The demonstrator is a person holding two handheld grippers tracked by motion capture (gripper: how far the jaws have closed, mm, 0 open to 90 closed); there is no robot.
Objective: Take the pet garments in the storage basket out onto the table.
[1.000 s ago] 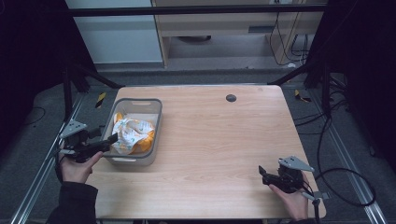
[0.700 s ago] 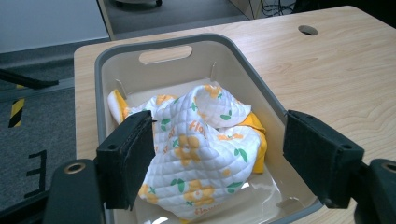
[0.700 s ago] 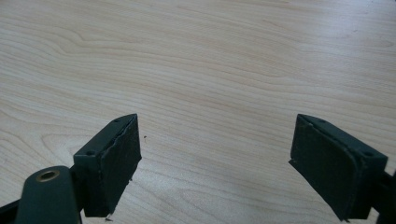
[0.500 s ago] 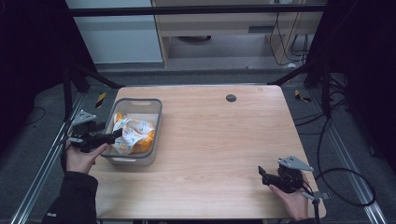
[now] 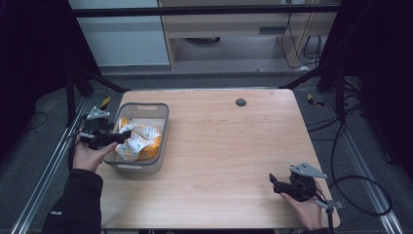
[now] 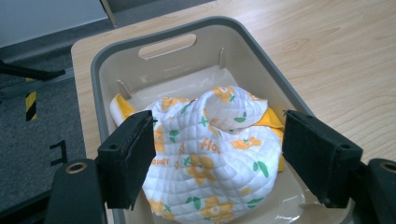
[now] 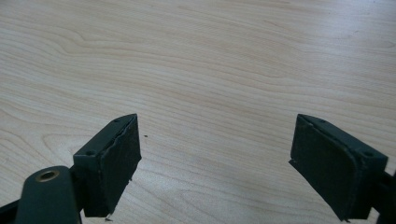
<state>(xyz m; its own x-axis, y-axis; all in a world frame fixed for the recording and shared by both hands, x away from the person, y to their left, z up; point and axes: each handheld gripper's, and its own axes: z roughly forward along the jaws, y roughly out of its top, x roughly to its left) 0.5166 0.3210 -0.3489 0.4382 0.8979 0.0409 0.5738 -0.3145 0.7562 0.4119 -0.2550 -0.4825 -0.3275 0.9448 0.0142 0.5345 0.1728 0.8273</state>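
Observation:
A grey plastic bin [image 5: 141,108] [image 6: 261,56] stands at the table's left side. Inside it lies a crumpled quilted cloth [image 5: 138,142] [image 6: 210,154], white with orange flowers and a yellow underside. My left gripper [image 5: 119,138] [image 6: 219,158] hovers open over the bin's left rim, its jaws wide apart on either side of the cloth without holding it. My right gripper [image 5: 272,181] [image 7: 215,163] rests open near the table's front right corner, above bare wood with nothing between its jaws.
The wooden table [image 5: 224,146] has a dark round grommet [image 5: 240,102] near its far edge. A metal frame rail [image 5: 41,180] runs along the floor at the left. Cables [image 5: 360,195] trail on the floor at the right.
My left gripper has moved forward and up along the bin's left side, and its jaws now reach over the rim above the cloth. The right gripper has stayed in place.

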